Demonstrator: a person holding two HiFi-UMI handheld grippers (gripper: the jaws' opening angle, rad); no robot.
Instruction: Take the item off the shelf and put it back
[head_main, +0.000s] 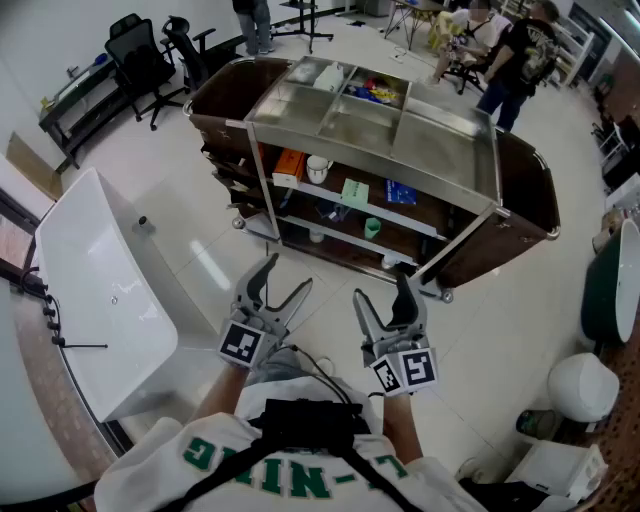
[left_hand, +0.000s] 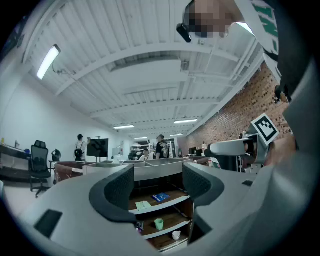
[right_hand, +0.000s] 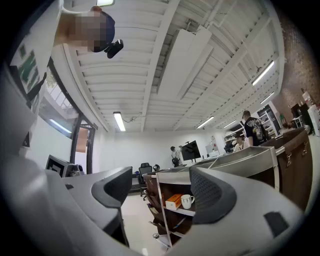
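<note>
A brown service cart with a steel top (head_main: 445, 150) stands in front of me, its open shelves facing me. The upper shelf holds an orange box (head_main: 289, 165), a white mug (head_main: 318, 168), a pale green packet (head_main: 354, 192) and a blue packet (head_main: 400, 192). A green cup (head_main: 372, 228) stands on the shelf below. My left gripper (head_main: 288, 275) and right gripper (head_main: 380, 290) hover side by side short of the cart, both open and empty. The left gripper view frames the blue packet (left_hand: 161, 197) and green cup (left_hand: 159, 223) between its jaws. The right gripper view shows the orange box (right_hand: 173, 201) and mug (right_hand: 187, 201).
A white bathtub (head_main: 100, 290) lies on the floor at my left. Black office chairs (head_main: 140, 60) stand at the back left. People (head_main: 520, 50) stand behind the cart. A white round fixture (head_main: 583, 385) and a green basin edge (head_main: 608, 290) are at the right.
</note>
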